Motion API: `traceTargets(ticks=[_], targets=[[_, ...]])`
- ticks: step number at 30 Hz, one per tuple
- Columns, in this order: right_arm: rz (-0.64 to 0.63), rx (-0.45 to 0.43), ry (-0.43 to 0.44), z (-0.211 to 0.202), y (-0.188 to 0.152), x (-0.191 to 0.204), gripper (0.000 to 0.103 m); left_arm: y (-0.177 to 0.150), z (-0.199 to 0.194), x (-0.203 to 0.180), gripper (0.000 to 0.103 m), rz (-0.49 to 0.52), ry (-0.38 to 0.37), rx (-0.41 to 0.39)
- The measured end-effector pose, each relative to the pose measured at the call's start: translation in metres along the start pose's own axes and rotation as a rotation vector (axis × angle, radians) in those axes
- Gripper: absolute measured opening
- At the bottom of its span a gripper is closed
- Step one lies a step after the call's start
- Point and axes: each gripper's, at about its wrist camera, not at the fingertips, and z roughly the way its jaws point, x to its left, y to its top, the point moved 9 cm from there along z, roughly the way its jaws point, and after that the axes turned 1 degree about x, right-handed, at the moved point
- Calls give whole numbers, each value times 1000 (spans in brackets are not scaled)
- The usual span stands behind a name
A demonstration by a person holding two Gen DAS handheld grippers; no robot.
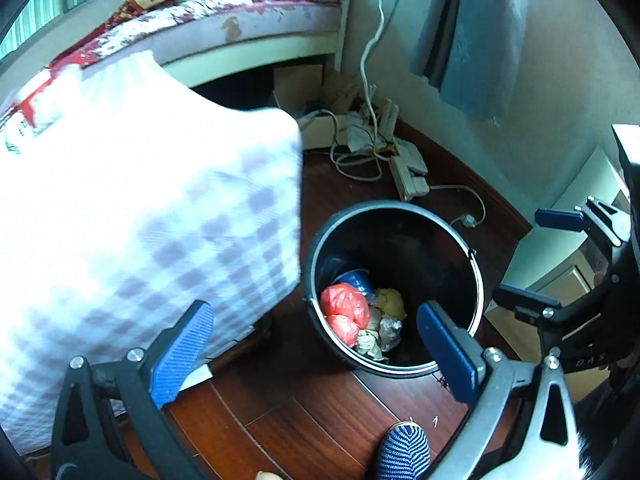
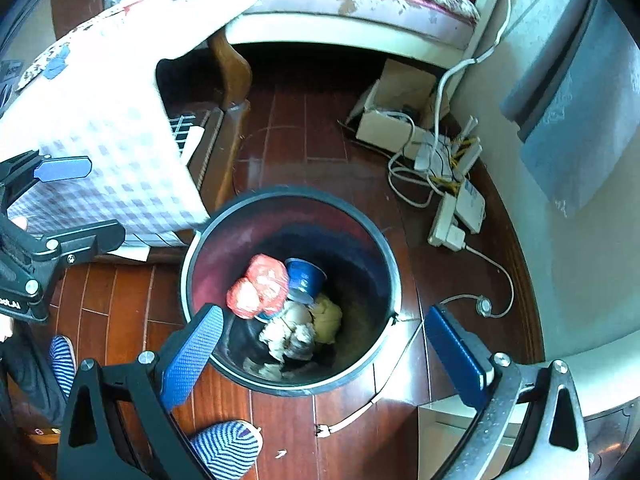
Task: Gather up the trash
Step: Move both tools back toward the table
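Note:
A black round bin [image 1: 400, 210] [image 2: 224, 216] stands on the dark wood floor. Inside it lie a red plastic bag [image 1: 344, 310] [image 2: 260, 286], a blue cup [image 1: 354, 280] [image 2: 304, 274], a yellow wad [image 1: 390, 300] [image 2: 326, 316] and crumpled paper [image 1: 374, 342] [image 2: 290, 334]. My left gripper [image 1: 316, 354] hovers open just above the bin's near rim, nothing between its blue pads. My right gripper [image 2: 326, 360] is open over the bin too, empty. The other gripper shows at the edge of each view, open.
A table with a checked cloth [image 1: 140, 208] [image 2: 112, 152] stands left of the bin. A power strip and tangled cables [image 1: 404, 168] [image 2: 452, 200] lie against the wall behind. A bed [image 1: 240, 28] is beyond. A striped slipper [image 1: 404, 452] [image 2: 228, 448] is on the floor close by.

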Motion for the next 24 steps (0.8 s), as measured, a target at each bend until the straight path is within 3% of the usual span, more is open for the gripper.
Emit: traceTargets(ticks=[15, 24], targets=[[-46, -159, 83, -53, 73, 86, 102, 5, -96, 94, 102, -118, 159, -158], [-104, -249, 155, -69, 142, 169, 102, -9, -144, 195, 102, -245, 292, -211]])
